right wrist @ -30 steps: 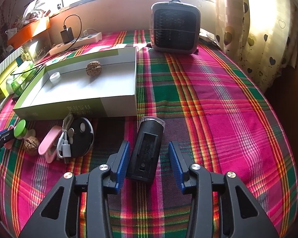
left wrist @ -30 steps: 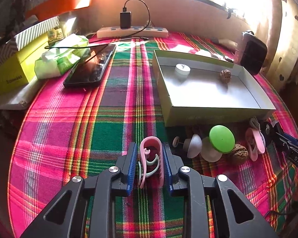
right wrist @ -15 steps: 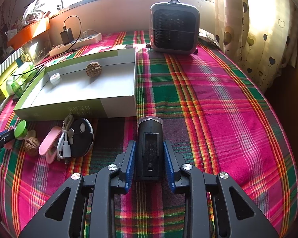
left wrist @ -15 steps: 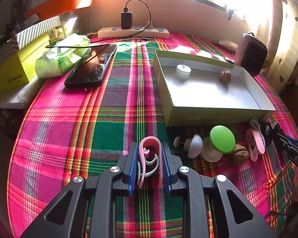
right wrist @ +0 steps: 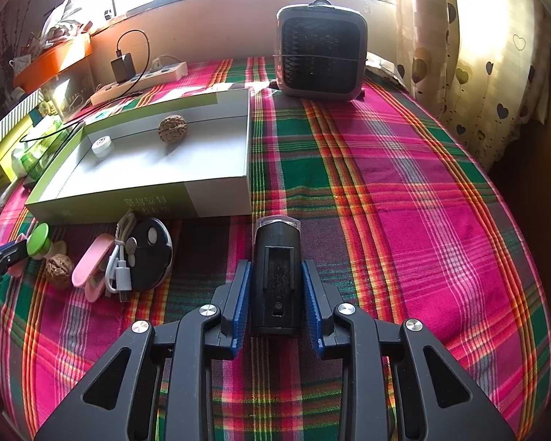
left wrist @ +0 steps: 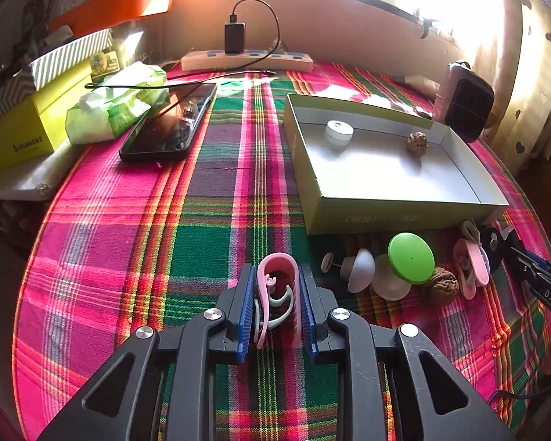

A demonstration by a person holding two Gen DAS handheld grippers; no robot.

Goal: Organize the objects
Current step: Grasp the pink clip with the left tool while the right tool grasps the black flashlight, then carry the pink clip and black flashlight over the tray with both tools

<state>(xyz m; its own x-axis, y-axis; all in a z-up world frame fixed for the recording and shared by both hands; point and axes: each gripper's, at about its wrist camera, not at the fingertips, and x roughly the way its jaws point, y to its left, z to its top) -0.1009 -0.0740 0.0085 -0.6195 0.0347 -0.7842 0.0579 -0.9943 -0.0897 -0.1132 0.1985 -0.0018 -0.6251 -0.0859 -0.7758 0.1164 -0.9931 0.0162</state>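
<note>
Closing in over the last second, the right gripper [right wrist: 275, 294] now pinches the black lamp [right wrist: 276, 275] that earlier lay slanted between wide-spread jaws; the lamp now lies straight on the plaid cloth [right wrist: 404, 202], its clear end toward the box [right wrist: 216, 198]; the left gripper [left wrist: 277, 294] has not shifted and clamps the pink clip [left wrist: 278, 275], its blue pads [left wrist: 247, 305] tight on both sides, low over the cloth. Largest behind is the heater [right wrist: 321, 51] at the far edge, clear of everything; the open box sits between the two grippers, holding a walnut [right wrist: 172, 129] and a white cap [right wrist: 102, 146] well apart near its far wall. Crowded against the box's near wall lie a black disc [right wrist: 154, 257] with a white cable [right wrist: 117, 272] over it, a second pink clip [right wrist: 90, 268], another walnut [right wrist: 58, 270], and a green-topped knob [left wrist: 410, 257] touching white domes [left wrist: 360, 270]. A phone [left wrist: 169, 125] and tissue pack [left wrist: 114, 106] lie far left.
</note>
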